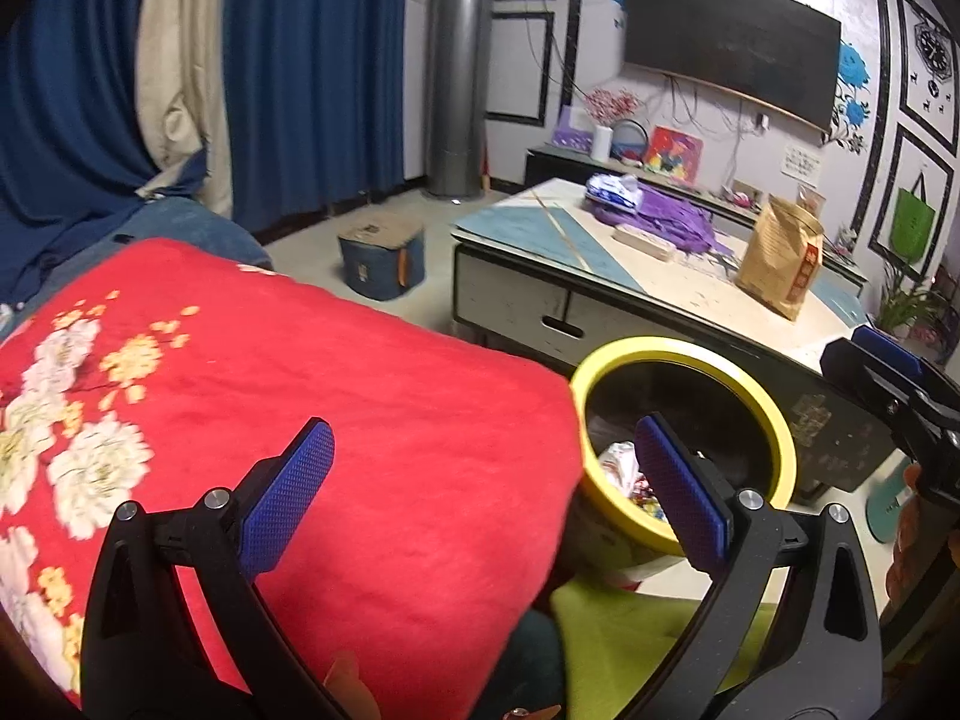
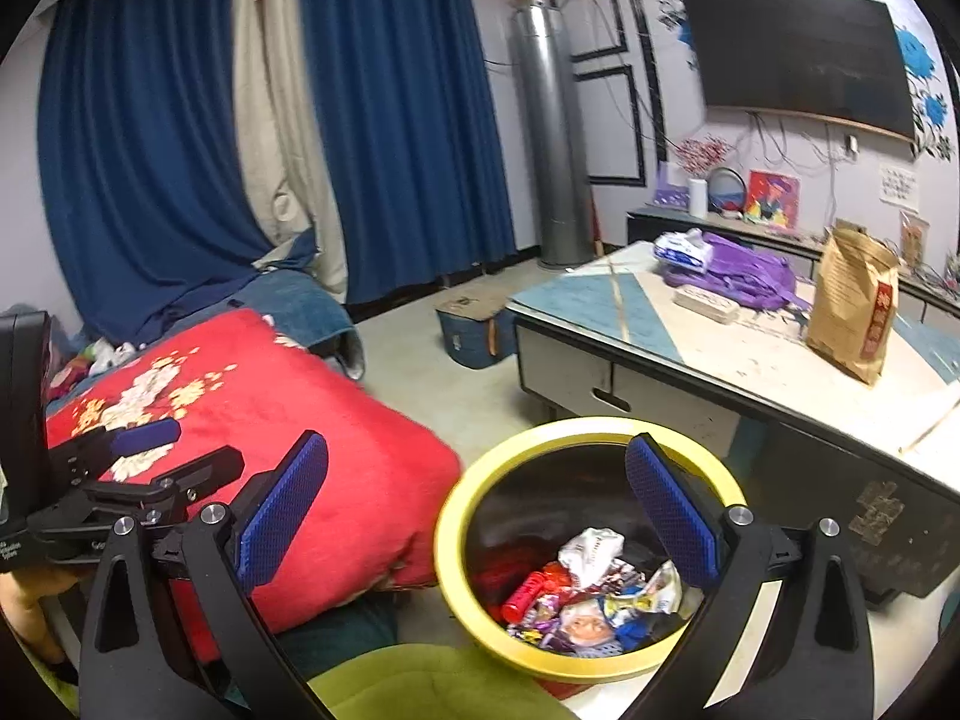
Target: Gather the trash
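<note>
A yellow-rimmed trash bin [image 2: 456, 516] stands on the floor between a red floral cushion [image 2: 336, 420] and a low table. Several crumpled wrappers [image 2: 594, 594] lie in the bin's dark inside. My right gripper [image 2: 477, 510] hangs wide open above the bin's near left rim, with nothing between its blue pads. My left gripper [image 1: 483, 495] is also wide open and empty, over the edge of the red cushion [image 1: 360, 420], with the bin [image 1: 780, 438] just to its right. In the left wrist view the right gripper [image 1: 888, 372] shows at the right edge; in the right wrist view the left gripper [image 2: 144, 450] shows at the left edge.
A low table [image 2: 750, 354] to the right carries a brown paper bag [image 2: 852, 312], a purple bag [image 2: 744, 276] and a white pack. A blue box [image 2: 474, 330] sits on the floor by blue curtains. A green cushion [image 2: 432, 684] lies near me.
</note>
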Tool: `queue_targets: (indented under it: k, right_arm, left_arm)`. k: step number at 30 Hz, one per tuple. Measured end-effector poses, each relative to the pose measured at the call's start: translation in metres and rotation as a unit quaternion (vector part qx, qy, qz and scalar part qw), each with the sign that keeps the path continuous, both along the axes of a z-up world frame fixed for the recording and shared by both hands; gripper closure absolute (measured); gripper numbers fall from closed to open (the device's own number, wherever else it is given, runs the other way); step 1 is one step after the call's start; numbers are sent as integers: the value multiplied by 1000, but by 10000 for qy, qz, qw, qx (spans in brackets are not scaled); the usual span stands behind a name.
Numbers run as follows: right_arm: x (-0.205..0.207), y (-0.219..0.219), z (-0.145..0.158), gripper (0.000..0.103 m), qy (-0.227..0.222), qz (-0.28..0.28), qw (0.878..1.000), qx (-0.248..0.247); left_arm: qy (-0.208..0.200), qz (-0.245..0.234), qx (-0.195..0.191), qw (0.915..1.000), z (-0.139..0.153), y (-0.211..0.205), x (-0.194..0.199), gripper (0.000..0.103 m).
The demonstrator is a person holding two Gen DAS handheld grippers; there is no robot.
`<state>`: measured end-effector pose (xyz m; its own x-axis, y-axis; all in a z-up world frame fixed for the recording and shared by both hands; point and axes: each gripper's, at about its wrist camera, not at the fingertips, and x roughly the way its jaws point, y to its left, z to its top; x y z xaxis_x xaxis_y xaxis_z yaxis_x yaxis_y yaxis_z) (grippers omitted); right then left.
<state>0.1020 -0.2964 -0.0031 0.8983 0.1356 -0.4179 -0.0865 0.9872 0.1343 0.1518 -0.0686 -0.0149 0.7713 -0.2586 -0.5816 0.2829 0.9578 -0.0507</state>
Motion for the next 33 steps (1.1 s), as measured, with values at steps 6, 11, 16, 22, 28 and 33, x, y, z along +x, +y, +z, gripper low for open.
queue_targets:
  k: [6, 11, 16, 22, 28, 33]
  right_arm:
    - [-24, 36, 1, 6, -406, 155, 9989, -198]
    - [-47, 59, 0, 6, -838, 171, 9959, -277]
    - [-63, 67, 1, 6, -1275, 173, 9912, -310]
    - [-68, 73, -4, 6, -1208, 289, 9917, -346]
    - [-66, 72, -3, 6, -1209, 272, 9918, -317]
    - [-64, 72, -4, 6, -1172, 306, 9922, -303]
  left_arm:
    - [-380, 200, -120, 9990, 9, 25, -25, 11]
    - [-661, 306, -154, 9972, 12, 43, -51, 11]
    - [-887, 499, -182, 9946, 9, 61, -78, 11]
    - [-1121, 819, -247, 9900, 13, 76, -94, 11]
    - [-1159, 897, -302, 9887, 11, 78, -95, 11]
    - [-1222, 834, -247, 9887, 11, 74, -99, 11]
